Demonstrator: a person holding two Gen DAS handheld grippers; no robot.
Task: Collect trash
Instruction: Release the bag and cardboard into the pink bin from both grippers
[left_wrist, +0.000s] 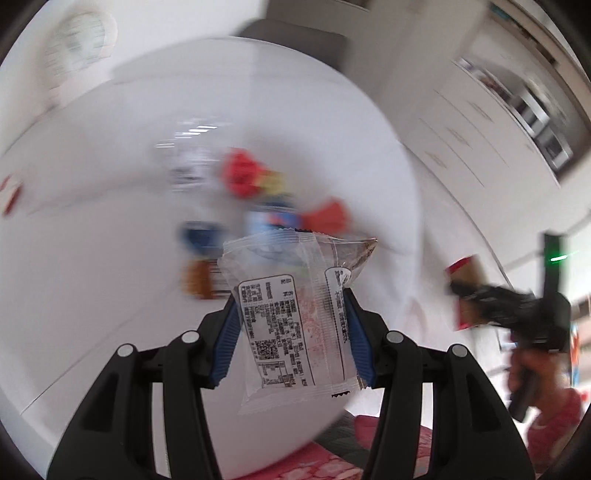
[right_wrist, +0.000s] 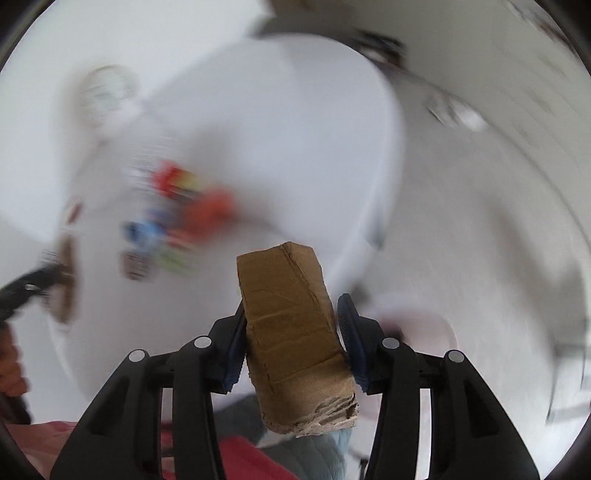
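Right, your left gripper is clamped on a clear plastic wrapper w/ black printed text and a QR code; both blue pads press its sides, and the wrapper stands upright between them, top edge above the fingertips. It's lifted off the white table, not touching it.

Your right gripper has a flattened brown cardboard piece between its fingers. The left-hand pad touches the cardboard; on the other side a thin sliver of gap shows by the upper part of the pad, so it's pinched but not squarely. The cardboard tilts, its torn corrugated end toward the camera, the far end pointing out over the table edge.

Further out on the table sits a loose cluster of trash (badly motion-blurred, so take the details lightly): red pieces, a blue-and-white item, a brown one nearest your left gripper. The right wrist view shows the same pile left of centre, approx. mid-table, well apart from both grippers.

In the left wrist view your right gripper appears at the right edge beyond the table, holding something brown w/ a red edge, blurred. A pale round object shows in the far upper left; can't tell what it is. Red patterned fabric shows below the table edge.
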